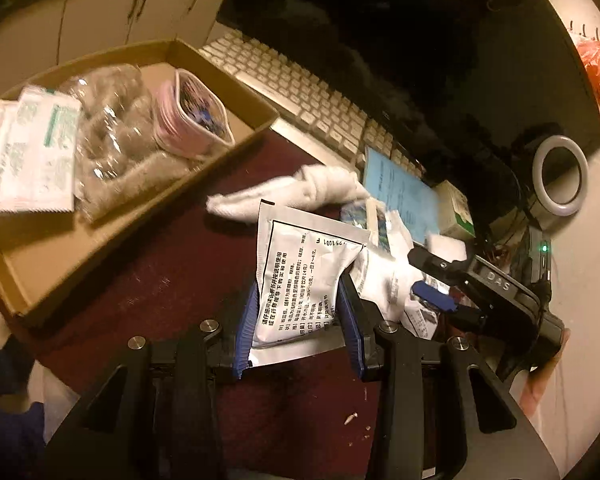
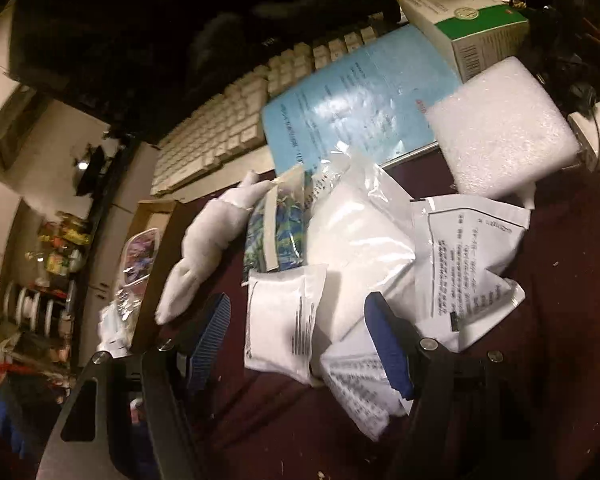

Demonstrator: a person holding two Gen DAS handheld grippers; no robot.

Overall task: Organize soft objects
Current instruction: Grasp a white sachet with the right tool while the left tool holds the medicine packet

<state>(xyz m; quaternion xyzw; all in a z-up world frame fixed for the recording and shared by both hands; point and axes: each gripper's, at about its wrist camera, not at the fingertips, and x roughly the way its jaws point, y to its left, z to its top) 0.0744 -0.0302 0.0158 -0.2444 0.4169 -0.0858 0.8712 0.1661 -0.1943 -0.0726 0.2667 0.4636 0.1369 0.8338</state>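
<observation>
Partly done: cardboard box [image 1: 204,184] on the table [image 1: 172,272] already holds several packets & wrapped bits. My left hand-held gripper [image 1: 300,320] clamps a printed sachet [image 1: 300,272], not yet boxed. Right hand-held gripper [image 2: 296,344] is spread wide, gripping nothing, over the pile [image 2: 360,248]: sachets, towel [image 2: 208,240] left.

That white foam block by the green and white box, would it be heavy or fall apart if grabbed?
The white foam block looks airy and bubbly, so it is probably very light for its size. Its surface seems soft, so jaws would likely dent it rather than break it. Being flat-sided and squat, it should slide when pushed, not roll or tip.
</observation>
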